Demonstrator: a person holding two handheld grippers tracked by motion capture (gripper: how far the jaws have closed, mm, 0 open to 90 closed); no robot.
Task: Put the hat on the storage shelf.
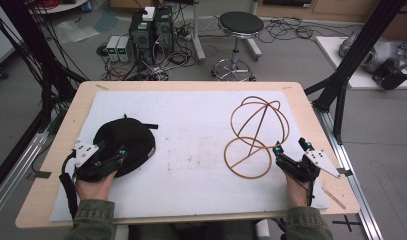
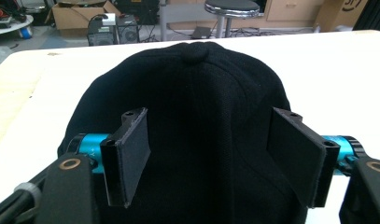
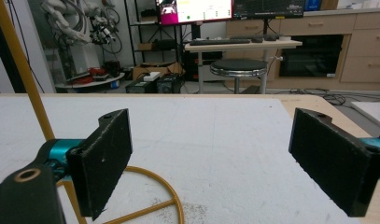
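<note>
Black cap (image 1: pixel 125 145) is lying at the bench's (image 1: pixel 191 86) left; we are holding our left tool (image 2: pixel 215 154) spread around its near edge, not pinching. Our right tool (image 3: pixel 234 163) is waiting spread beside the wire hat stand (image 1: pixel 256 135). Closing squarely on fabric should be steadiest.

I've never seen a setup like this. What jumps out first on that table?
A black knitted cap lies at the left of the white sheet, with the left tool open around its near edge. At the right stands a golden wire stand of rings, with the right tool open beside its base ring.
</note>
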